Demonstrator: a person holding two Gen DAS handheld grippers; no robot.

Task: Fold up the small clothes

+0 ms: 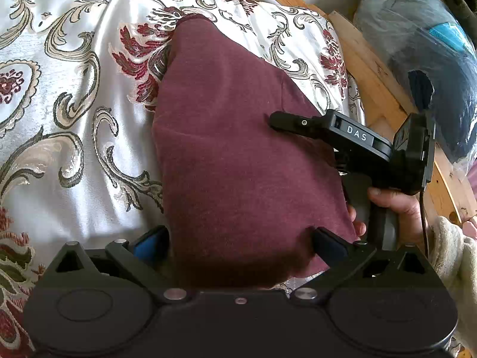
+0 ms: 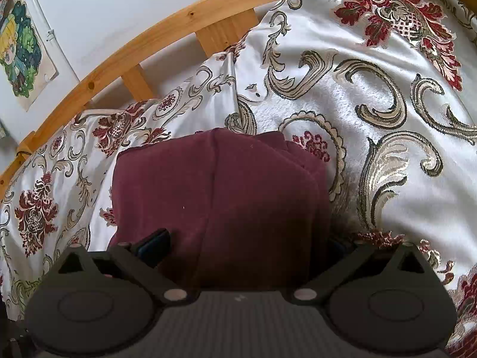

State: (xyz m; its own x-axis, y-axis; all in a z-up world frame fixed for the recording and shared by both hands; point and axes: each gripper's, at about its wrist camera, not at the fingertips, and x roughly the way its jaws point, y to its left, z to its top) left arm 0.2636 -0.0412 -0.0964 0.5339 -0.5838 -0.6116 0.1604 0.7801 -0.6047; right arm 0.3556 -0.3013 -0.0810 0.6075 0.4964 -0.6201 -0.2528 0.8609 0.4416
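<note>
Maroon knit garment (image 1: 238,155), already folded into a layered block, lies on the floral satin bedspread (image 1: 74,89), between both pairs of fingers. Left gripper (image 1: 241,238) and right gripper (image 2: 247,241) stand wide, gripping nothing; little seems left.

Both wrist views close, facing down, sharing maroon garment (image 1: 238,155) (image 2: 220,197)

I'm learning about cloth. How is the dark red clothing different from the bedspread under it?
The dark red garment is plain, one colour all over; the bedspread is white with swirls and red flowers. The garment looks soft and matte, while the bedspread shines like satin. The garment is small and folded into a compact shape; the bedspread stretches past it on every side. Both are cloth, and both carry a similar deep red.
</note>
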